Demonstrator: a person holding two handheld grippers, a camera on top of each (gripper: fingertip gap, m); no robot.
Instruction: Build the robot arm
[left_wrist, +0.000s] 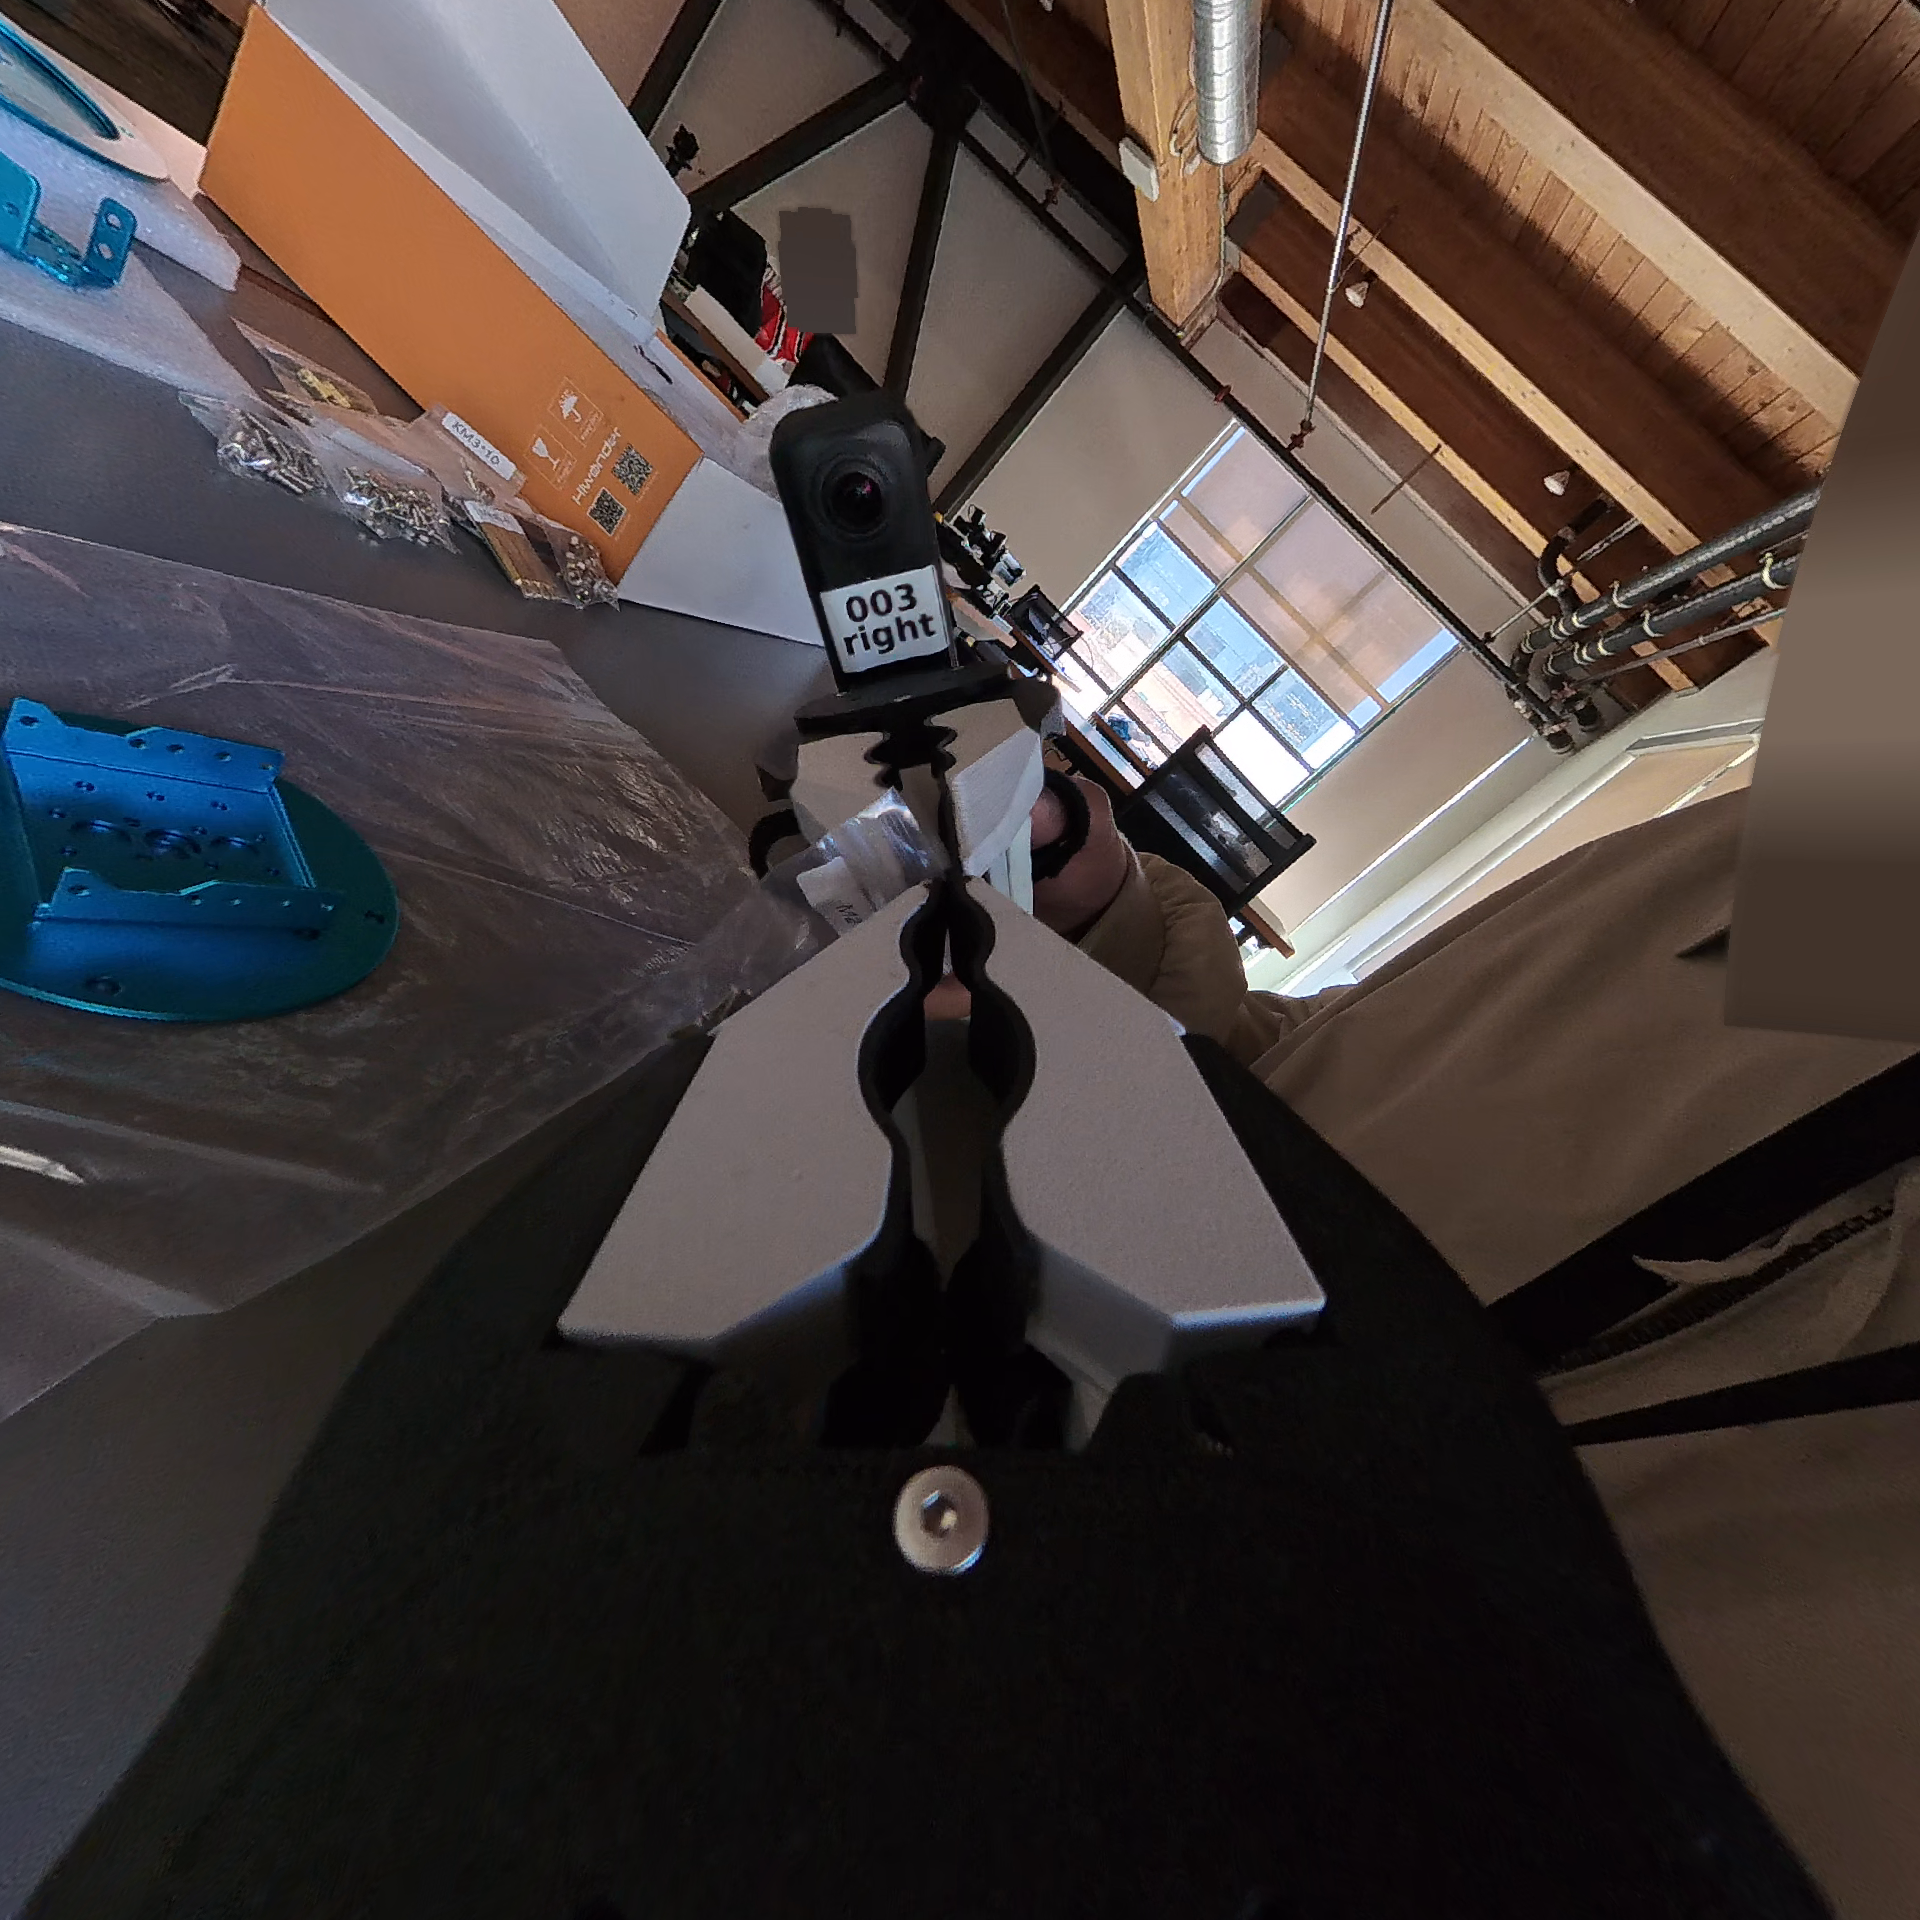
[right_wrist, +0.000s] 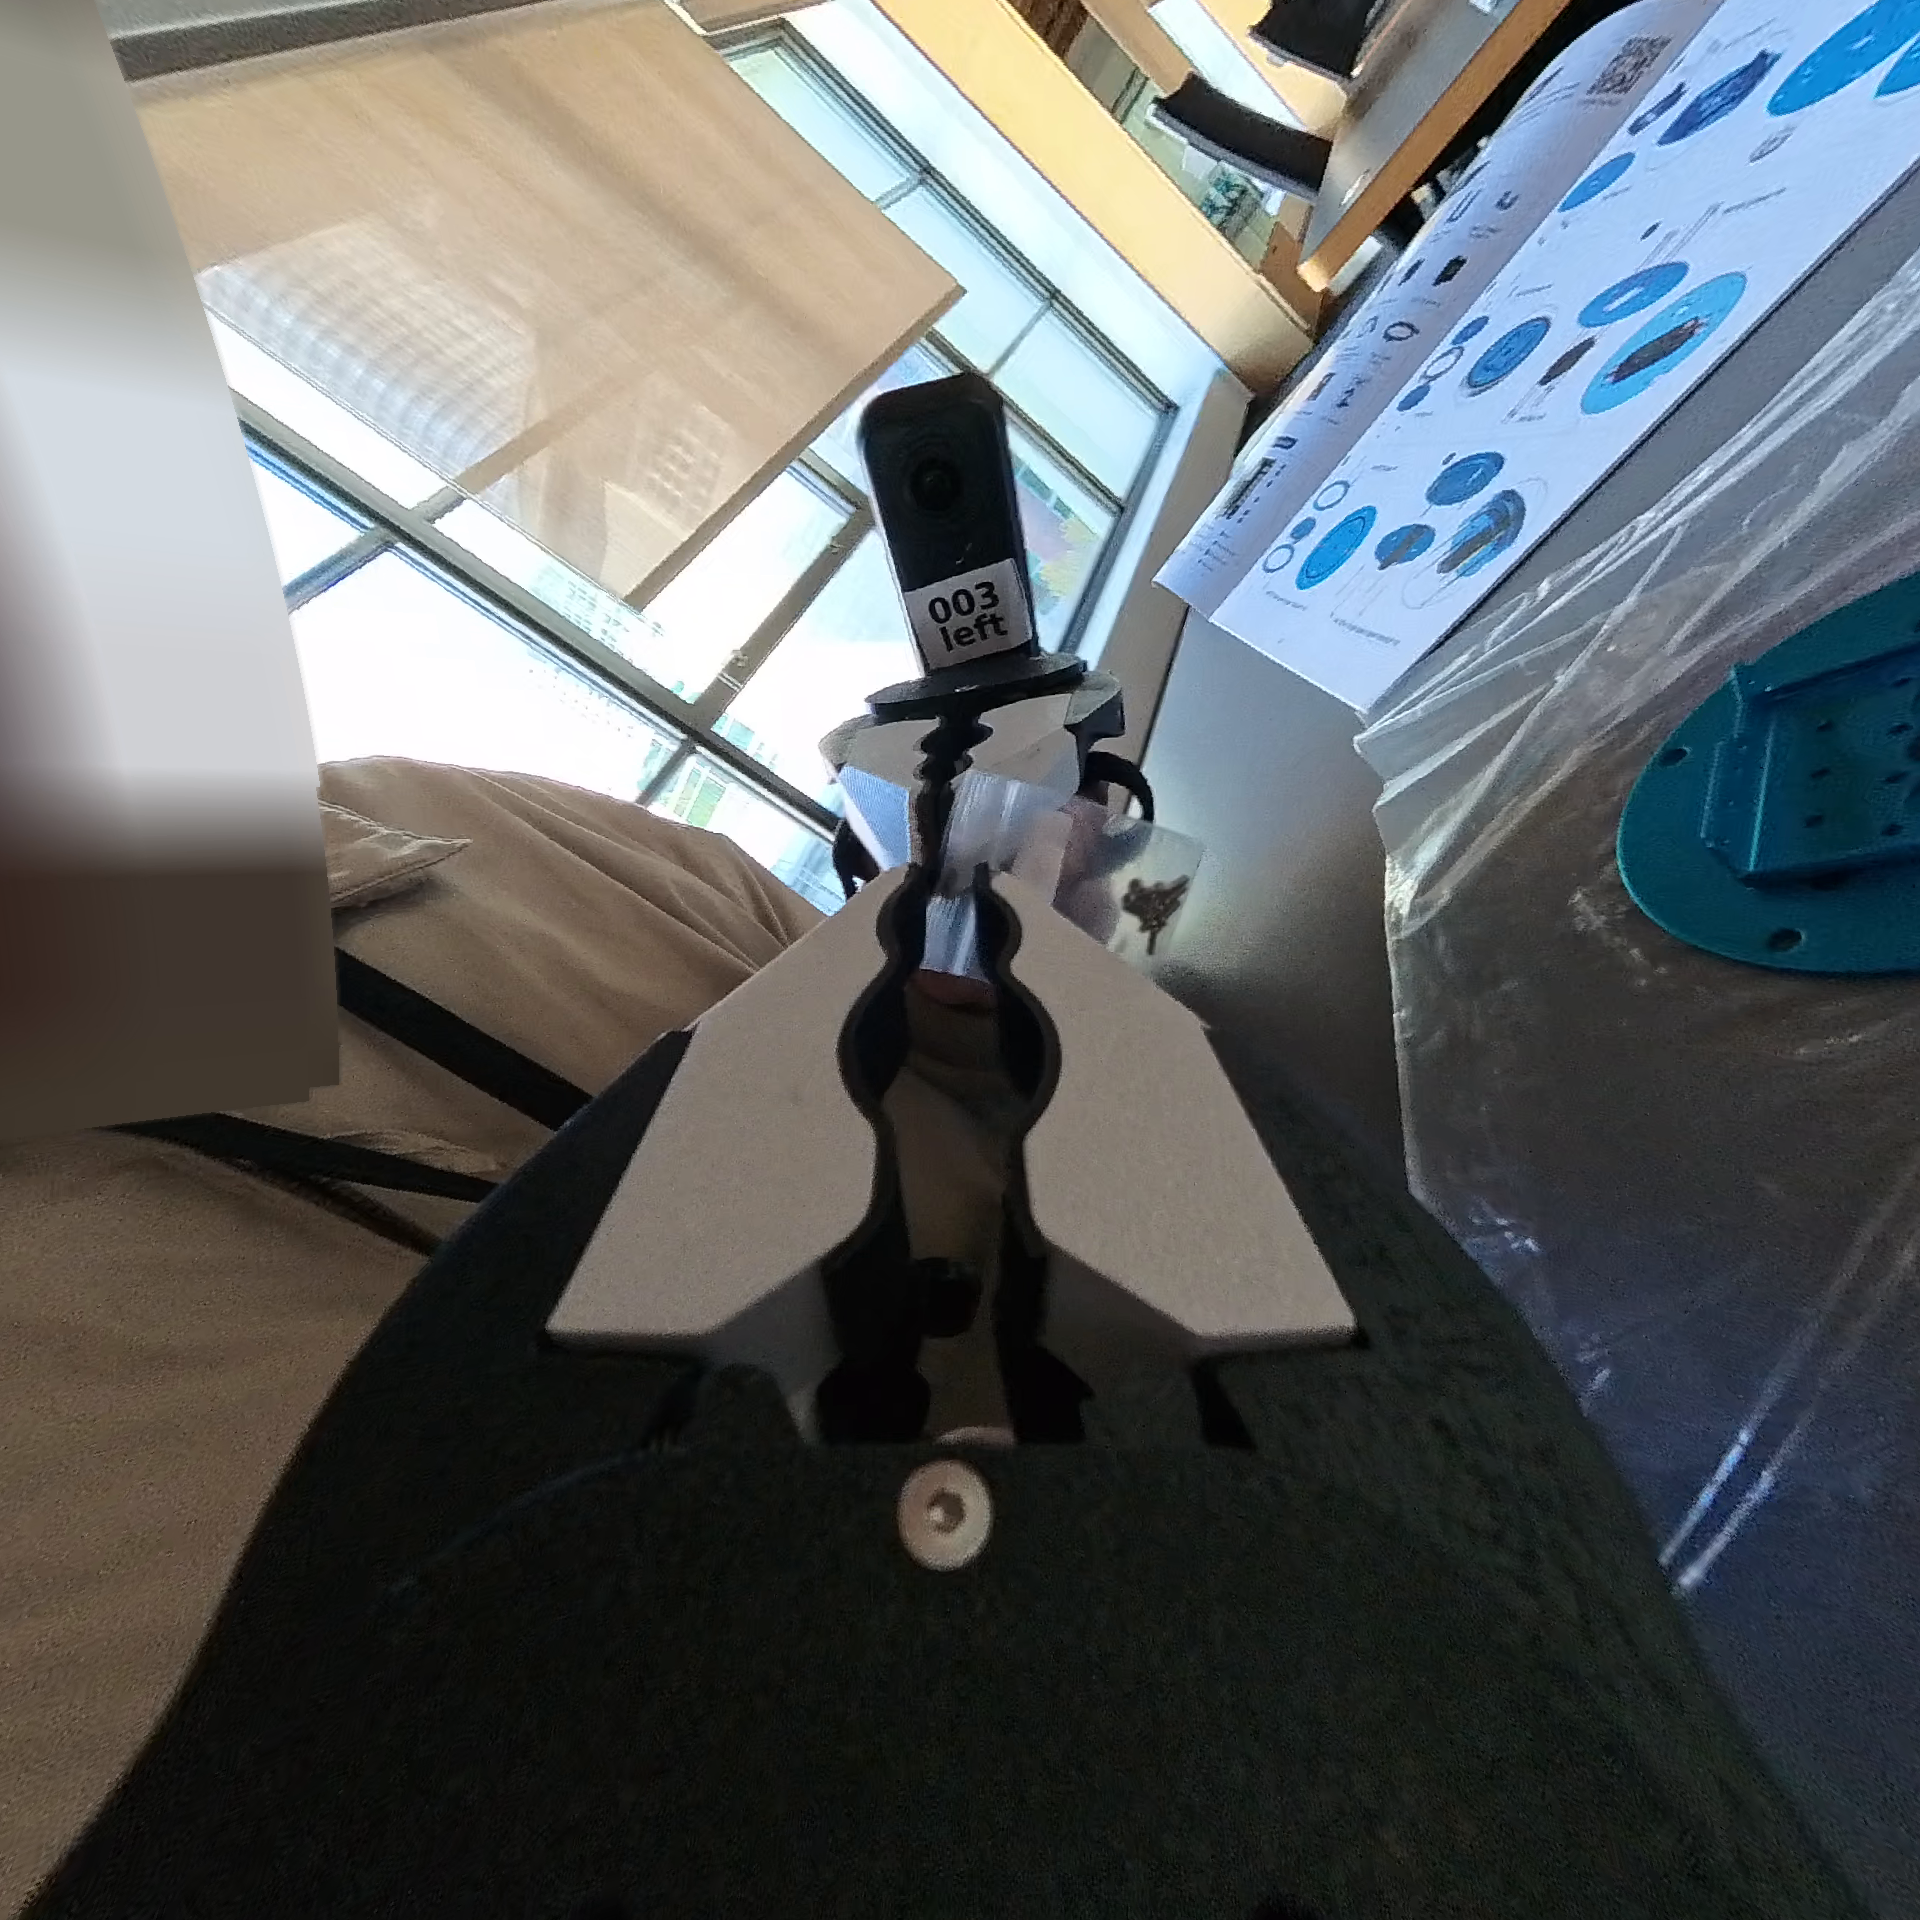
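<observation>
Both the left gripper (left_wrist: 948, 896) and right gripper (right_wrist: 940, 883) are pinching 1 clear bag (right_wrist: 1127, 883) closed-fingered above a grey table (left_wrist: 644, 665) facing windows (left_wrist: 1236, 644).

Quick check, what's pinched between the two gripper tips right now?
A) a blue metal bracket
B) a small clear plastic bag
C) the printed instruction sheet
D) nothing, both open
B: the left gripper and right gripper meet tip to tip, both shut on the small clear plastic bag holding a few dark screws; the blue bracket lies on the table and the instruction sheet lies flat beyond it.
</observation>
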